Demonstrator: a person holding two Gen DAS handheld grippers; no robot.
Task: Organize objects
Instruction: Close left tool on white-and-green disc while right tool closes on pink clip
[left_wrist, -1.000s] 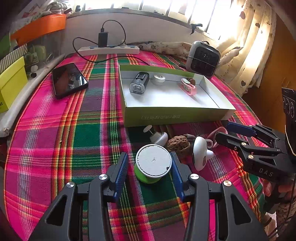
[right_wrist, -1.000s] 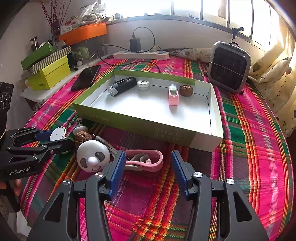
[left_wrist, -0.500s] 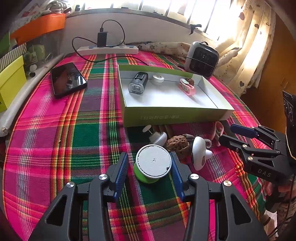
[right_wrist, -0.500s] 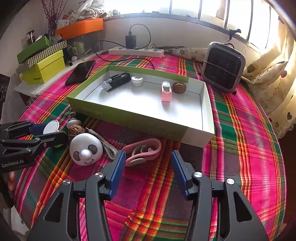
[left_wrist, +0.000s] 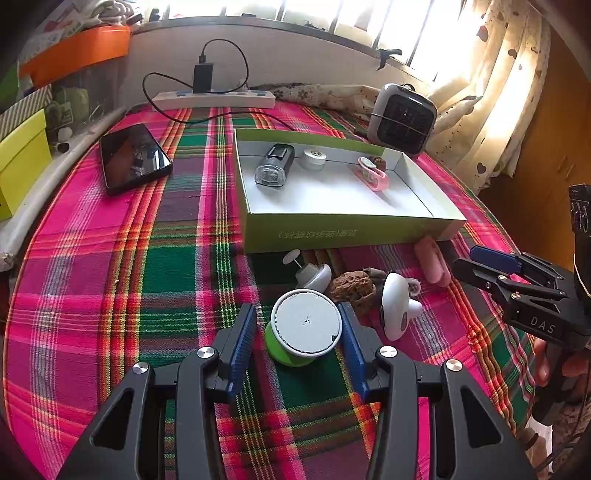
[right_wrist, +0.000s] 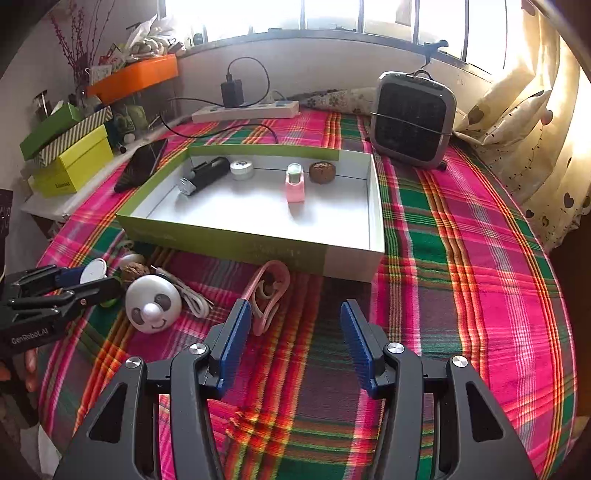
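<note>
A green box (left_wrist: 343, 230) (right_wrist: 229, 245) lies on the plaid cloth and holds a bike light (left_wrist: 272, 168), a white cap (left_wrist: 314, 158), a pink clip (left_wrist: 373, 177) and a walnut (right_wrist: 322, 171). My left gripper (left_wrist: 297, 332) is open, its pads on either side of a green pot with a white lid (left_wrist: 306, 326), with gaps showing. Beside it lie a walnut (left_wrist: 352, 286) and a white panda toy (left_wrist: 395, 306) (right_wrist: 153, 304). My right gripper (right_wrist: 295, 332) is open and empty, just right of a pink looped clip (right_wrist: 267, 295).
A phone (left_wrist: 133, 158) lies at the left. A power strip (left_wrist: 214, 99) with a charger sits at the back. A small grey heater (right_wrist: 412, 118) stands at the back right. Yellow and green boxes (right_wrist: 70, 162) stack at the far left. A white cable (right_wrist: 192, 295) lies by the panda.
The right gripper has swung to the right, so the pink looped clip now sits by its left pad and points toward the box. The left gripper stays around the pot.
</note>
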